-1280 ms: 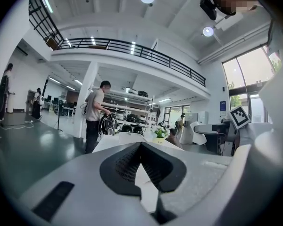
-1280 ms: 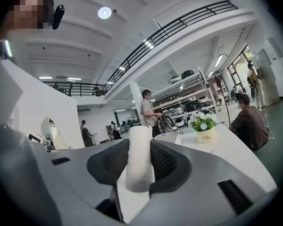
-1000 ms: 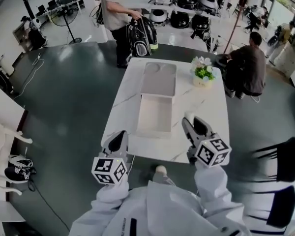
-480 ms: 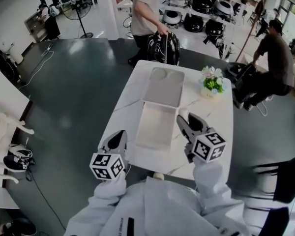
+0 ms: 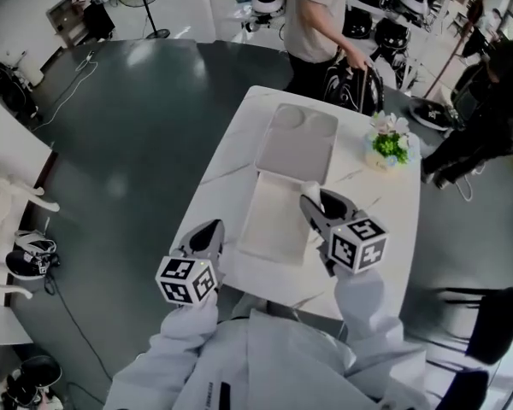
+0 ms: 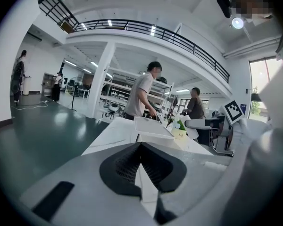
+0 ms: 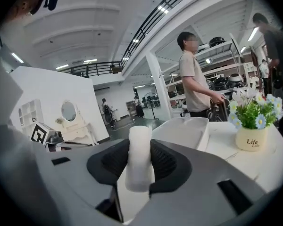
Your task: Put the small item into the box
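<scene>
Over the right rim of the box (image 5: pixel 272 222), toward its far corner, the right tongs (image 5: pixel 315 203) are seen clenched on the small item (image 7: pixel 139 157), a white cylinder. Its long axis is held upright, crosswise to the squeeze of the pads, and its top end stands clear above them. By the head view, the open box lies just to the left of these tongs and below them. A short leftward carry and a lowering are judged to be all the drop calls for. Whether the item is already inside the rim line cannot be told.

The right tongs are much the nearer to the box interior. The left tongs (image 6: pixel 141 147) are held back at the near left edge of the counter (image 5: pixel 227 161), pads closed together with nothing between them.

Count:
- One small item; no other is noted on the counter.
- One box, empty as far as can be seen.
- One lid (image 5: pixel 297 142), laid flat against the far end of the box.
- One flower pot (image 5: pixel 388 146), right of the lid and apart from it.
- Two tongs.
- Two people at the far end: a standing person (image 5: pixel 319 15) and a dark-clad person (image 5: pixel 496 101).
</scene>
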Motion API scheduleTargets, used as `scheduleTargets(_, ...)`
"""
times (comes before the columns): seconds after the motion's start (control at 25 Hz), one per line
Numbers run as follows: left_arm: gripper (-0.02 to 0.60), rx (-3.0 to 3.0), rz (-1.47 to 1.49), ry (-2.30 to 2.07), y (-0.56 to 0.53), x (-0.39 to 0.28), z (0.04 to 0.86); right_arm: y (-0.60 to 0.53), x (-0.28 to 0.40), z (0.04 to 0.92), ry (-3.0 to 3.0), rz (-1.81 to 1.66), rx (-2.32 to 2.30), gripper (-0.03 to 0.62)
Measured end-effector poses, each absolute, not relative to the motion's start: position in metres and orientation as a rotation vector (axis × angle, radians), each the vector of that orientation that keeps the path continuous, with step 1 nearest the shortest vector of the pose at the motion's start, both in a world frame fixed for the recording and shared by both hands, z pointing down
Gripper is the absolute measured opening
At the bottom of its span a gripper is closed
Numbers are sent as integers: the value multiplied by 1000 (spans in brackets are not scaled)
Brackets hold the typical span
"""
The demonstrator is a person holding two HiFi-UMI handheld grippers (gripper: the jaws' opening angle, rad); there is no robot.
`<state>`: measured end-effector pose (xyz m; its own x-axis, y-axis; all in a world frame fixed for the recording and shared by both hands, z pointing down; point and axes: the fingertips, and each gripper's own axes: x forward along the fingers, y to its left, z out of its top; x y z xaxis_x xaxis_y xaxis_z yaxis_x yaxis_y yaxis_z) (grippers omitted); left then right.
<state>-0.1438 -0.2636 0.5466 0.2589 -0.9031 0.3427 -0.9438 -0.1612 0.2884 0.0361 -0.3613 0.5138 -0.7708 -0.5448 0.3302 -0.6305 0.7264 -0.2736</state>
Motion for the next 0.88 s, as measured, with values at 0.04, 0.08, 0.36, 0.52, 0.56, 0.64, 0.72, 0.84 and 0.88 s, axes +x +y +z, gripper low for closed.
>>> scheduleTargets(0.04,-2,2096,132,-1663,-267,-145,549,-365,32,517,-2692,549,925,121)
scheduleTargets(0.08,-2,2092,141,-1652,-270,-145,553,-367,27,521,-2677,548,912,121)
scheduleTargets(0.36,-2,2058,157,-1588,-285,-155,572,-378,-13,554,-2496,478,741,121)
scheduleTargets(0.52,-2,2030,155,-1570,-285,-159,580,-376,-30,568,-2411,429,659,121)
scheduleTargets(0.56,-2,2024,154,-1566,-286,-160,583,-376,-34,571,-2391,414,638,121)
scheduleTargets(0.64,-2,2010,150,-1561,-286,-160,587,-375,-39,581,-2344,381,587,123)
scheduleTargets(0.72,-2,1999,147,-1560,-287,-162,591,-373,-44,591,-2291,351,533,123)
scheduleTargets(0.84,-2,1987,143,-1561,-289,-166,596,-369,-53,606,-2216,309,455,123)
scheduleTargets(0.88,-2,1984,142,-1561,-290,-167,597,-368,-56,610,-2199,290,431,123)
